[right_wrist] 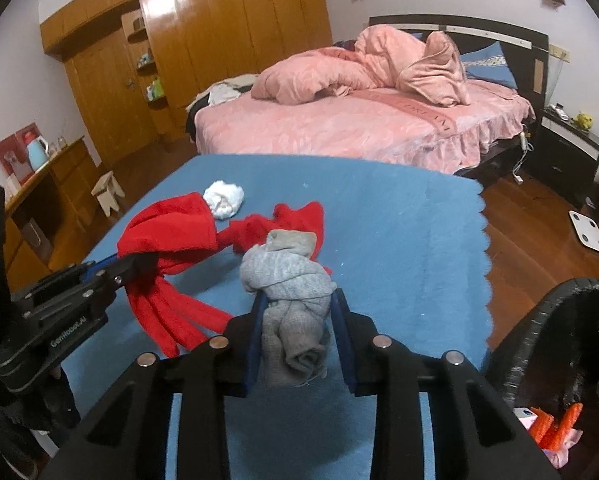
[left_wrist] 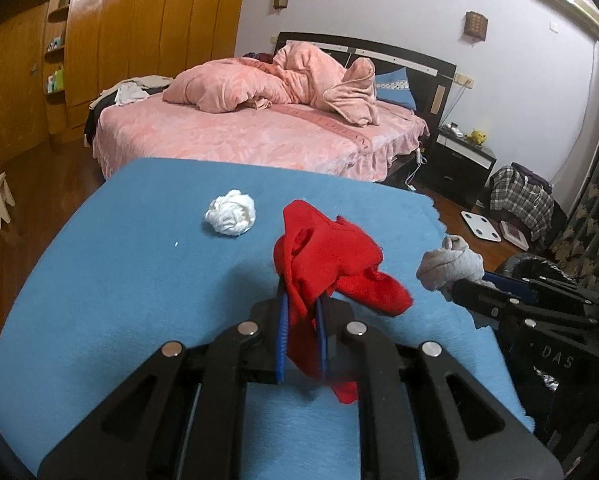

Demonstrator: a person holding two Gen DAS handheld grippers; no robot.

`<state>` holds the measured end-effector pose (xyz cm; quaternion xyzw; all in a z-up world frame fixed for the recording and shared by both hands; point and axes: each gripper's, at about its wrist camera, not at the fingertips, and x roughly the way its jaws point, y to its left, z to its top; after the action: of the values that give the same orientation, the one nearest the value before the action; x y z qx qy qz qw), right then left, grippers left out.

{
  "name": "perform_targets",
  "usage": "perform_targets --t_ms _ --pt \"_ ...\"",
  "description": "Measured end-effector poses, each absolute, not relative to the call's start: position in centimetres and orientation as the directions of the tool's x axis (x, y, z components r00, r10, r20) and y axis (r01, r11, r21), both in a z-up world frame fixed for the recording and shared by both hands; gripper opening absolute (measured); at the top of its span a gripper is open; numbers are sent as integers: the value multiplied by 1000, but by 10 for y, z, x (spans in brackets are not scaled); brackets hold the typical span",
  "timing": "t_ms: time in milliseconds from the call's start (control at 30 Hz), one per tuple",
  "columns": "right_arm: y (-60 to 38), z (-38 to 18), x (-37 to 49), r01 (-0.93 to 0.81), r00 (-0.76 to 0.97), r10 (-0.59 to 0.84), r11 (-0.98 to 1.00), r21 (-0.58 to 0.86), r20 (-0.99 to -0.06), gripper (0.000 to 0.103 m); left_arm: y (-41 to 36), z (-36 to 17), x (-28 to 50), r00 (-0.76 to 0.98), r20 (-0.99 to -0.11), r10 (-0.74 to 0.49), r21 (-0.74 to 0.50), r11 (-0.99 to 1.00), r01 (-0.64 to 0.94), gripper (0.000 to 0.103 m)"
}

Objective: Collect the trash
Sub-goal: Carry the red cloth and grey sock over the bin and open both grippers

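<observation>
Both grippers hold cloth above the blue mat [left_wrist: 139,280]: the left gripper [left_wrist: 301,308] is clamped narrow on a red cloth [left_wrist: 331,256], the right gripper [right_wrist: 297,308] pinches a grey cloth [right_wrist: 287,280]. White paper wad [left_wrist: 230,218] lies at eleven o'clock; bin [right_wrist: 539,332] at four o'clock.

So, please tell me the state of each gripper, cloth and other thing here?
left gripper: shut on red cloth
right gripper: shut on grey cloth
white paper wad: lying loose on blue mat
black bin: open, holds trash
</observation>
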<state>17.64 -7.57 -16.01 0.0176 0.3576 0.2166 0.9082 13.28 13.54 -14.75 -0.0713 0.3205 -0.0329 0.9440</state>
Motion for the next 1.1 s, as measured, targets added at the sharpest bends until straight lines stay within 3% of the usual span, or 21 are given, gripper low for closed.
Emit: perform_targets --t_ms 533,1100 --pt "-126 -127 145 -318 722 381 924 211 -577 32 89 -106 107 820 -547 -170 -149 983 105 11" --pt "-221 -109 106 -173 807 250 966 191 -535 32 1 -80 91 799 -501 -334 -137 942 308 11"
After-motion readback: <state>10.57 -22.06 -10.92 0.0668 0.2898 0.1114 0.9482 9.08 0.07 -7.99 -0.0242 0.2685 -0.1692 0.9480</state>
